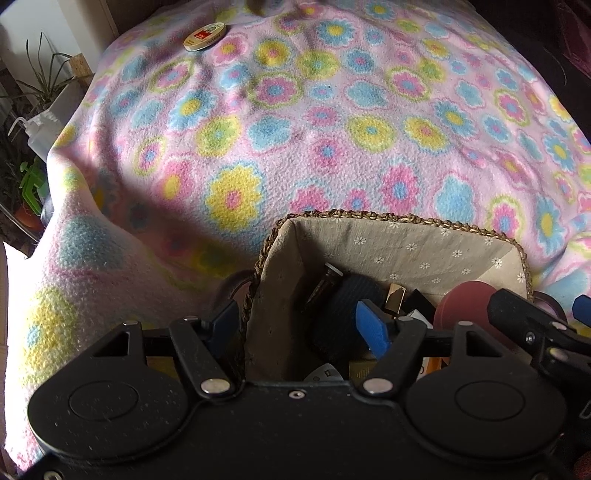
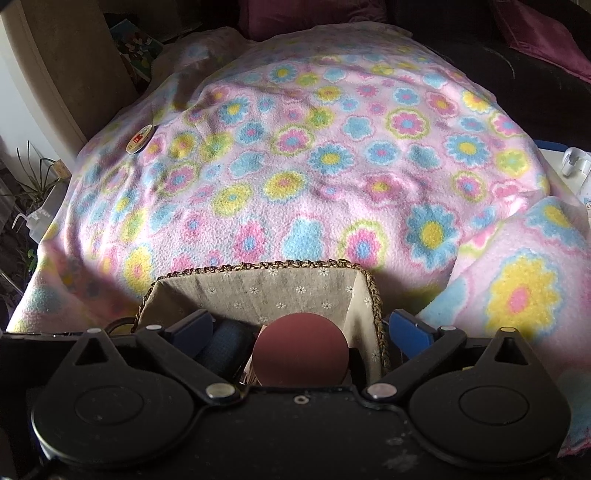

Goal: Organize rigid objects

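both grippers hang over the woven basket point(image 1: 391, 218) at the near edge of the bed. right gripper point(image 2: 301, 332) has its jaws spread to their widest, one blue pad point(image 2: 192, 332) inside the basket and the other blue pad point(image 2: 410, 332) outside its right wall, so the braided rim passes between them. between the pads sits a round maroon disc point(image 2: 301, 345), standing clear of both of them, with nothing pressing on it. beside the disc, toward the left pad, lies a dark blue textured roll point(image 2: 227, 343).

left gripper point(image 1: 299, 325) straddles the basket's left wall: its left pad point(image 1: 221, 325) is outside the braided edge and its right pad point(image 1: 373, 326) is inside, above the contents. whether the pads squeeze the wall i cannot tell; the jaws stand about half apart. in this view the basket holds the same dark textured roll point(image 1: 340, 317), a dark tube with a white cap point(image 1: 325, 284), a gold-coloured piece point(image 1: 395, 299) and the maroon disc point(image 1: 465, 306), with part of the right gripper at the far right edge.

the basket has a beige lining printed with small white daisies and rests on a pink fleece blanket point(image 1: 332, 129) with blue, yellow and pink flowers. one round tin point(image 1: 204, 36) with a red label lies well apart from the basket, at the far left of the blanket. plants point(image 1: 40, 81) stand beyond the bed's left side.
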The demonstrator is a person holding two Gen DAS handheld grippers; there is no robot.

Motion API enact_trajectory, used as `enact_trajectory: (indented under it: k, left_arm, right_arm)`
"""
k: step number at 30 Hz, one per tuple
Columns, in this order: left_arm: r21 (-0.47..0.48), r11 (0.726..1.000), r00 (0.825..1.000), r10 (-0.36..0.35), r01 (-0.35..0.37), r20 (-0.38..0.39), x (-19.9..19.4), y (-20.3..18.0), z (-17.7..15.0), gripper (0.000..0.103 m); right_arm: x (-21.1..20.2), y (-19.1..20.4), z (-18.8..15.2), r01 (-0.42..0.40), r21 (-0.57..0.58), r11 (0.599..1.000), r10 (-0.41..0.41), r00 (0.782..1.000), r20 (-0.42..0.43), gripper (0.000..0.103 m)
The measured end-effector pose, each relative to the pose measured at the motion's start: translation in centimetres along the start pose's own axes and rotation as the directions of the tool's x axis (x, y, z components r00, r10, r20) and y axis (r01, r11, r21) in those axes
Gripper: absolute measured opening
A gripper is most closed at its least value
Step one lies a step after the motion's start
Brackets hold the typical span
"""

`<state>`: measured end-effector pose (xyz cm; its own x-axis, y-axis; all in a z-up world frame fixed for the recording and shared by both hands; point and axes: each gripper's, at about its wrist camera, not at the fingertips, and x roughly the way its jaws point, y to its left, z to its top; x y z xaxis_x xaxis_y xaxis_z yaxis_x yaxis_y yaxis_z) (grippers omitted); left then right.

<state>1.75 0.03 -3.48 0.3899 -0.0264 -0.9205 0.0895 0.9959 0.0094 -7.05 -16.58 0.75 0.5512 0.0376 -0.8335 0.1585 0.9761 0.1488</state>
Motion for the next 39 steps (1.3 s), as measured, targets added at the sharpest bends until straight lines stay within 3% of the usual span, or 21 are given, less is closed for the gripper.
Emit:
enact_trajectory:
  k: [5,9,19,39]
  left_arm:
    - [0.002,1.0,1.0,0.002,-0.002,0.017,-0.3,-0.1,0.0,0.074]
    - [0.003,1.0,0.999,0.031,-0.031,0.044,-0.7,-0.2,-0.1,0.084]
    - [-0.03,0.999,0.999,0.017,-0.016,0.039,-1.0,0.3,-0.4,0.084]
    - [-0.046,0.999,1.0,0.029,-0.03,-0.005,-0.5,0.3,-0.6,0.084]
  right_arm:
    - [-0.1,0.0,0.0,0.017,0.012,1.0,-0.017,1.0,0.008,0.103]
    - [-0.1,-0.1,-0.2,0.046,0.013,0.999,-0.046,0.999,0.016,0.103]
    - [0.0,-0.5,-0.4,0.054,0.054,0.997,-0.054,0.999,-0.003,0.103]
    - [0.7,-0.1,-0.5,0.091,0.015,0.996,-0.09,0.994,-0.064,0.103]
